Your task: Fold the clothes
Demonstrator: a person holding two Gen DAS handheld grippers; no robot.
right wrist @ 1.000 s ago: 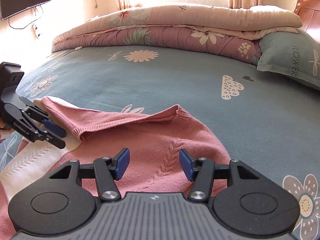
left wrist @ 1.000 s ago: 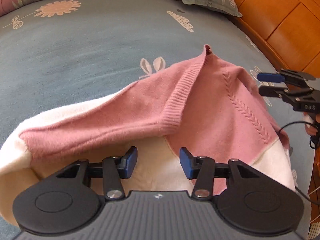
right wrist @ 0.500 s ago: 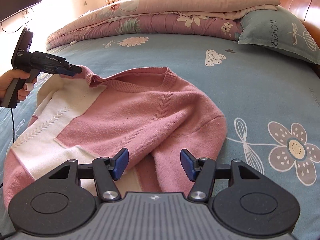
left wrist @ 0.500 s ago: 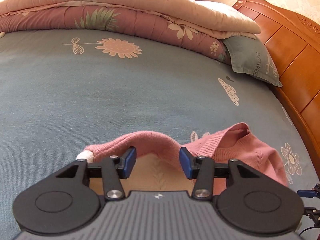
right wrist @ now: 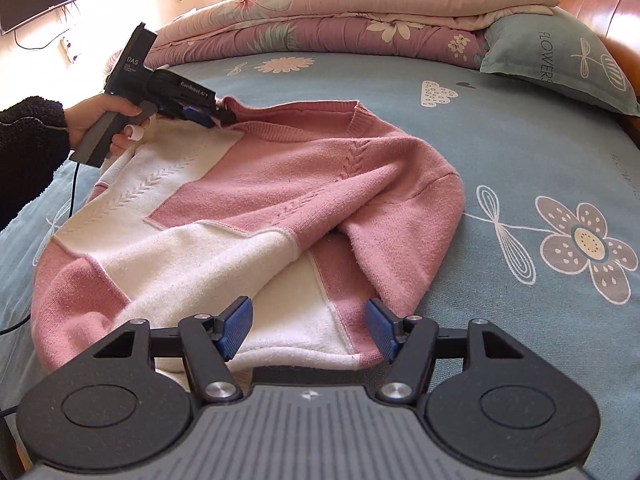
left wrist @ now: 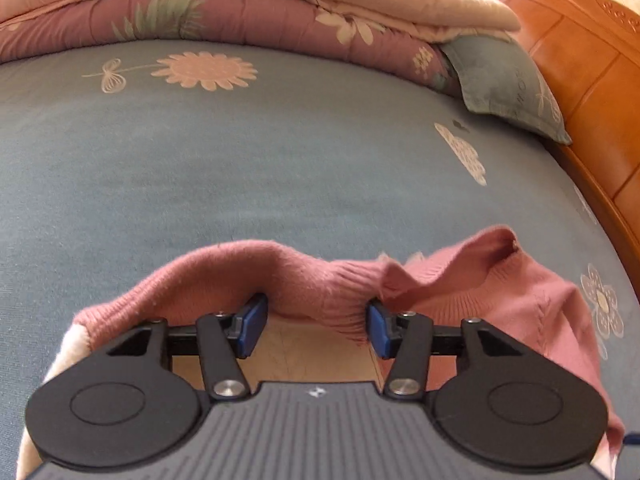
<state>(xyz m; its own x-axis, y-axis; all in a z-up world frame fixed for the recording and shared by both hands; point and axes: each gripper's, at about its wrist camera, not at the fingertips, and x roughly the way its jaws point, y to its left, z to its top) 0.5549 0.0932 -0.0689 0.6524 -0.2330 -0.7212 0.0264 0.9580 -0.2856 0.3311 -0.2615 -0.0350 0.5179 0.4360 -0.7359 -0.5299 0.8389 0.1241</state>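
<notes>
On the blue flowered bedsheet (right wrist: 500, 128) lies a pink-and-cream knitted sweater (right wrist: 256, 200). The left gripper (left wrist: 314, 322), jaws just widening, stands parted around its pink shoulder ridge; the right gripper (right wrist: 308, 330), also just opening, straddles the hem unclamped.

My right gripper (right wrist: 308, 330): black linkage arms with silver screws, blue ribbed pads, two round black discs either side of a grey ribbed housing with a small white logo. My left gripper (left wrist: 316, 326) has the same build; from the right wrist view its dark body reads "DAS" in white, with a grey handle and a black cable. Fuzzy black sleeve (right wrist: 30, 148) above my left hand (right wrist: 100, 120).
</notes>
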